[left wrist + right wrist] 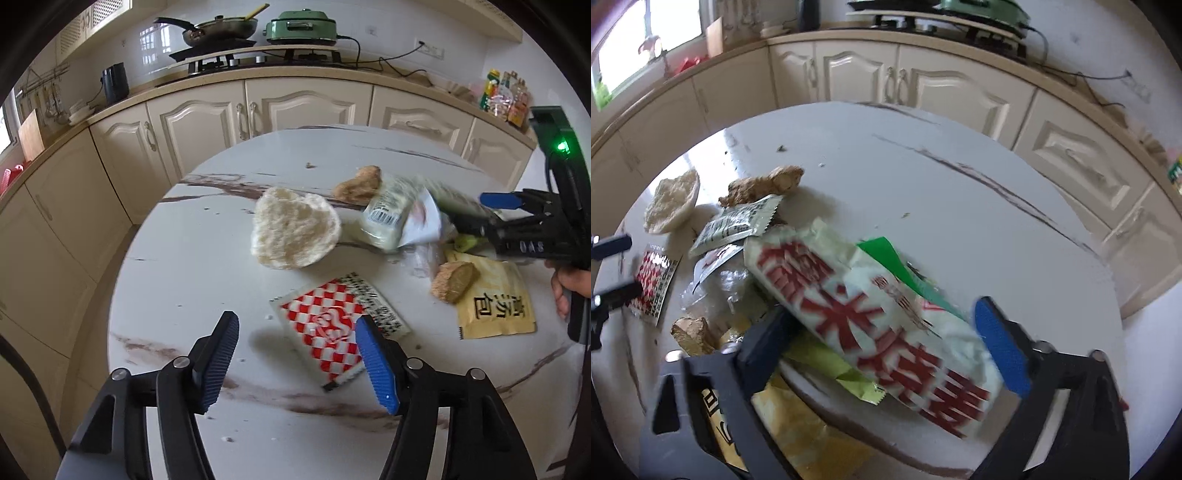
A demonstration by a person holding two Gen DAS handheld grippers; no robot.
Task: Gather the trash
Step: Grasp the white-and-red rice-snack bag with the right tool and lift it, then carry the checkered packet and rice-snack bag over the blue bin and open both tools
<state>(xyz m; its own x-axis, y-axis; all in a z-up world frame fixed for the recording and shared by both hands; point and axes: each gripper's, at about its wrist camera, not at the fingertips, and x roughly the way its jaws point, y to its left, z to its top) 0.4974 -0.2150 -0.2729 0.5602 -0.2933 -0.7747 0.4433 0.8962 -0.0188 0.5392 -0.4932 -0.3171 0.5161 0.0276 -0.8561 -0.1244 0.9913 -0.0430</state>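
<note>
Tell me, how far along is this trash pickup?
Nothing looks collected yet; no bin is in view. In hand: the right gripper straddles the big white wrapper with red characters; whether it grips it is unclear. The left gripper hangs open over the red checkered packet. Left on the table: the yellow packet, rice cracker, bread pieces and other wrappers.
</note>
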